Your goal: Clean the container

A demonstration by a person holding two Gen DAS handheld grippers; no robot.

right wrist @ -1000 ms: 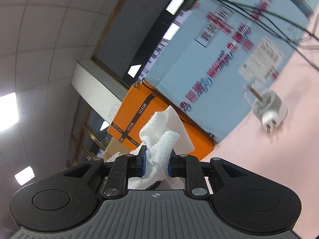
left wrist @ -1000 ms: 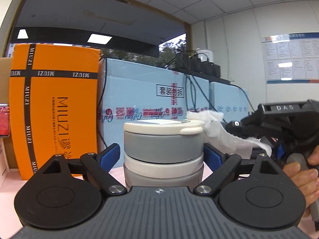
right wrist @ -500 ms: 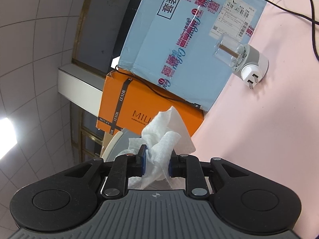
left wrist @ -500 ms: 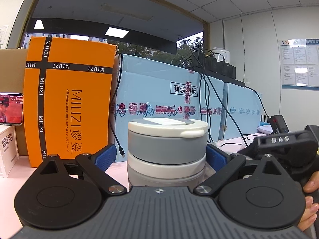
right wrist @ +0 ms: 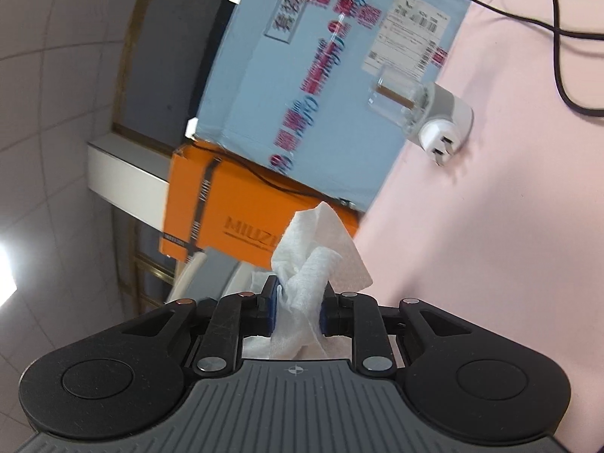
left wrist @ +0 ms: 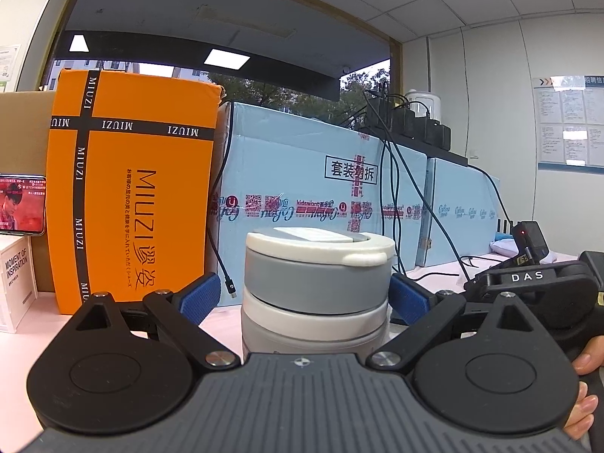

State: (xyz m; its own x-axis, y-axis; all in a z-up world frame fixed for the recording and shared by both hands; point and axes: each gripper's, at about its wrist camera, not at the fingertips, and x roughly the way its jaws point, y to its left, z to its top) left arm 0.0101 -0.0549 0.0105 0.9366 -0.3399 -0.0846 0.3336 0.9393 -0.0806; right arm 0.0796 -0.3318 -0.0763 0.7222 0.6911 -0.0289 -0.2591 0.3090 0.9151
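The left gripper (left wrist: pixel 315 298) clamps the upright grey-and-white cylindrical container (left wrist: pixel 316 287) between its blue pads on the pink table (right wrist: pixel 490 226). The right gripper (right wrist: pixel 296 309), pinching a crumpled white paper towel (right wrist: pixel 317 253), sits beside the container's right flank.

From my left wrist view the container's (left wrist: pixel 316 287) base is hidden behind the gripper body, so I can't see what it stands on. Can't tell if the blue pads (left wrist: pixel 199 297) actually touch its sides. Right gripper's (left wrist: pixel 543 294) tips are blocked near the right edge; the hand (left wrist: pixel 584 396) is cut off there. Phone (left wrist: pixel 22 204) is clipped at the left edge. In the right wrist view the box print (right wrist: pixel 321 56) is motion-blurred, and the tissue's (right wrist: pixel 313 264) lower end drops behind the housing.
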